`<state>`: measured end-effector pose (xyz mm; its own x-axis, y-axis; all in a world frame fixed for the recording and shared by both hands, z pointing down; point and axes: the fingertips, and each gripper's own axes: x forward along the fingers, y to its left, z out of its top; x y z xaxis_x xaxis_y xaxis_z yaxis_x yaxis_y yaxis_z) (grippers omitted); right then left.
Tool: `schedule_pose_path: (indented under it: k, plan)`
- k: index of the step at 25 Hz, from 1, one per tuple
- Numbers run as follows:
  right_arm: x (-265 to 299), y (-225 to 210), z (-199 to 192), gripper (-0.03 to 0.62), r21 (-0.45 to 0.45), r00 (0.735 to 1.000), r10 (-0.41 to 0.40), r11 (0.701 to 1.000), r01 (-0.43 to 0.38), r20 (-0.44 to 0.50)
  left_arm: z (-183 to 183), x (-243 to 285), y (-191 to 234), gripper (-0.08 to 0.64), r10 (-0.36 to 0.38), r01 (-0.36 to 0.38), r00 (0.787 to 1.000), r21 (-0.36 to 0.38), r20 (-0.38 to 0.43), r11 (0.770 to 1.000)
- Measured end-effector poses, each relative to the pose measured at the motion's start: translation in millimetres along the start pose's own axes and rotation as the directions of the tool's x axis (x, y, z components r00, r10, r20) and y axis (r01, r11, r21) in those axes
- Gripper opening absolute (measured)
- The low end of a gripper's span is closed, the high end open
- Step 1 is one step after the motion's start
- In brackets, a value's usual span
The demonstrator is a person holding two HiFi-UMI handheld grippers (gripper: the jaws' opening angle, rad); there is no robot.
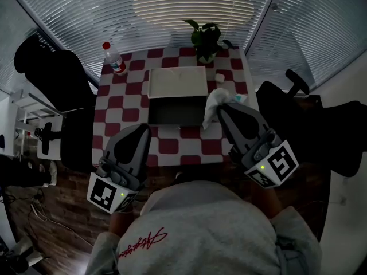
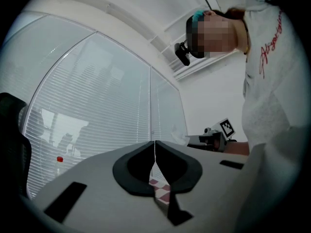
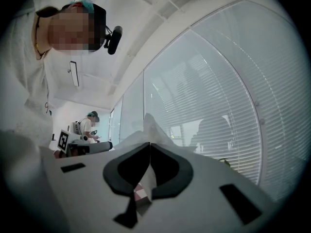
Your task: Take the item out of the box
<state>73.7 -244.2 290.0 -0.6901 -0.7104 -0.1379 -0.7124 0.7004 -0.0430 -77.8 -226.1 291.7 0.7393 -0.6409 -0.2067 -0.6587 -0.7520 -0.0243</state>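
My right gripper (image 1: 220,107) has its jaws pressed together on the white item (image 1: 211,106), a thin crumpled sheet that sticks out past my pads. I hold the item at the right edge of the box (image 1: 172,111), outside its dark interior. My left gripper (image 1: 143,128) is closed with nothing between its jaws, near the box's front left corner. A white lid (image 1: 178,81) lies flat just behind the box, and a plant (image 1: 204,39) stands beyond that.
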Motion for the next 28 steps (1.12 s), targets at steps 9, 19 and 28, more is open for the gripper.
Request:
schedule_pose_path:
  k: [9,19,28]
  plan:
    - [-17,-10,2,0.015,-0.011,0.998,-0.056,0.998,0.056,-0.008,5,20,-9,0.018,-0.059,0.06,0.998,-0.023,0.036,0.998]
    - [-26,-17,5,0.015,-0.017,0.996,-0.09,0.996,0.09,-0.006,-9,28,-10,0.018,-0.082,0.082,0.997,-0.023,-0.013,0.996]
    - [-26,-18,8,0.014,-0.012,0.995,-0.101,0.995,0.101,0.002,-5,30,-7,0.018,-0.082,0.082,0.997,-0.012,0.007,0.997]
